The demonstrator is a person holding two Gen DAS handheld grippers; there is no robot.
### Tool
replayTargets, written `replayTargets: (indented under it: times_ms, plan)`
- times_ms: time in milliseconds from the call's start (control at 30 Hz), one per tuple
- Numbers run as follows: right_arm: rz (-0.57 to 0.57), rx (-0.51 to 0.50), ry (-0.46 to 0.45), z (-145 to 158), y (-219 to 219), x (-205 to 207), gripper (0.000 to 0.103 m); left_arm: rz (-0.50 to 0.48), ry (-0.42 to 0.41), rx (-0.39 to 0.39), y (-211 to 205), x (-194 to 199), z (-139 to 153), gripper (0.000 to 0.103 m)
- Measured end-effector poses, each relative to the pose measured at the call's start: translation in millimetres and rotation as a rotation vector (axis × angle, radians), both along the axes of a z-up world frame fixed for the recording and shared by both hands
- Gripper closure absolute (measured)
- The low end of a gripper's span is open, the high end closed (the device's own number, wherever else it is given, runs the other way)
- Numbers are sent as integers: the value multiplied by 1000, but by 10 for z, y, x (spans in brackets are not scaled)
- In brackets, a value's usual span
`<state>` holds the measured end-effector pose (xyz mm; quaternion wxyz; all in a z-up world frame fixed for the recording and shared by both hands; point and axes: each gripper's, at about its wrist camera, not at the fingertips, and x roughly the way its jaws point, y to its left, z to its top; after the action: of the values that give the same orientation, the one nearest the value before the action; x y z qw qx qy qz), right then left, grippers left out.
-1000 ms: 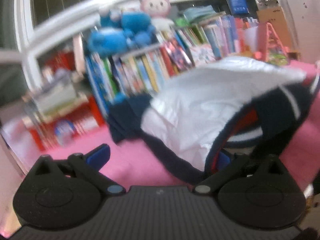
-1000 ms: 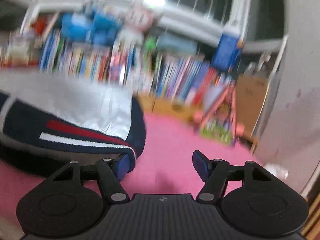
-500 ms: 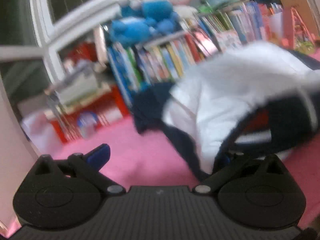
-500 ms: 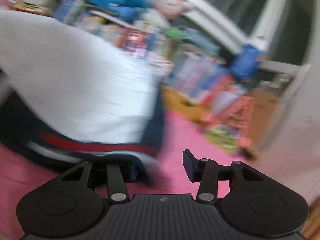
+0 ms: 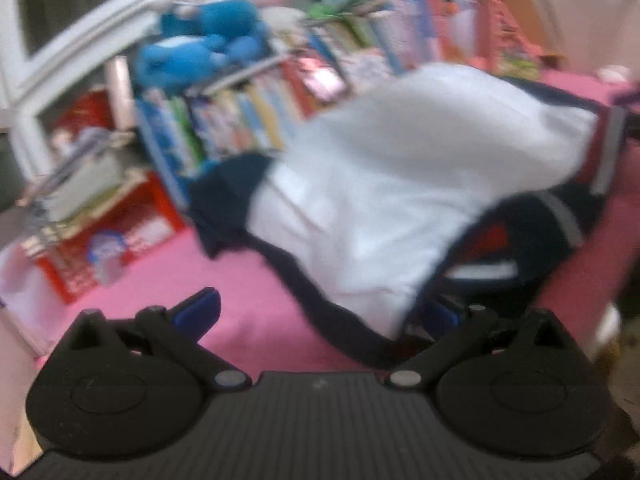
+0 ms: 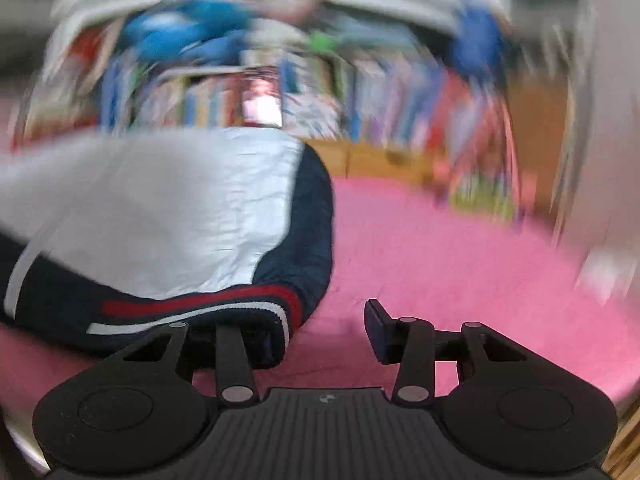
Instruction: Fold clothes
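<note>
- Left gripper (image 5: 320,312): fingers spread wide, nothing clamped. Its left finger stands over bare pink bedding (image 5: 248,312). Its right finger is partly hidden by the dark hem of the jacket (image 5: 380,208), which drapes over it; contact cannot be confirmed through the blur.
- Jacket: a white body with navy, red and white banded trim, lying on the pink surface ahead and to the right of the left gripper. The panel nearest that gripper's right finger is raised and arched, showing dark lining beneath. Judgement: this lifted edge suits a fold in progress, or an edge just released.
- Right gripper (image 6: 316,328): fingers apart, nothing held. The jacket's banded hem (image 6: 200,304) covers the left fingertip; the right finger stands over open bedding.
- Bookshelf (image 5: 248,120): beyond the jacket, clear of both tools.
</note>
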<state>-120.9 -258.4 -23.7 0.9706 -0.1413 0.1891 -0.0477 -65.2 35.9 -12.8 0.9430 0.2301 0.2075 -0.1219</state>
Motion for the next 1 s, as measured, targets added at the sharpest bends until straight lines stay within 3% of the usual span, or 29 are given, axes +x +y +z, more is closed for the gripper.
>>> replayTargets:
  times_ms: [67, 133, 267, 367, 433, 500, 600, 700, 800, 867, 1000]
  plan:
    - [32, -94, -45, -54, 192, -39, 50, -80, -4, -60, -2, -83, 49, 0]
    - [69, -101, -64, -49, 305, -20, 47, -121, -17, -153, 77, -85, 152, 0]
    - [169, 144, -21, 76, 178, -64, 47, -83, -45, -346, 326, 80, 384, 0]
    - [298, 388, 26, 220, -46, -112, 45, -53, -66, -490, 513, 205, 558, 0]
    - [433, 537, 66, 306, -116, -145, 41, 101, -30, -416, 561, 524, 467, 0]
    - [608, 662, 112, 381, -87, -159, 39, 156, 30, -371, 534, 785, 326, 0]
    - [786, 741, 195, 375, 258, -70, 30, 227, 128, -309, 476, 1096, 80, 0]
    - [915, 766, 345, 243, 736, 154, 30, 283, 192, -274, 488, 1254, -136, 0]
    - [967, 663, 430, 114, 1211, 392, 30, 313, 231, -345, 651, 1237, -194, 0]
    - [962, 586, 424, 70, 1440, 450, 30, 321, 234, -350, 680, 1204, -202, 0]
    - [826, 410, 333, -24, 1777, 611, 30, 314, 236, -338, 660, 1226, -196, 0]
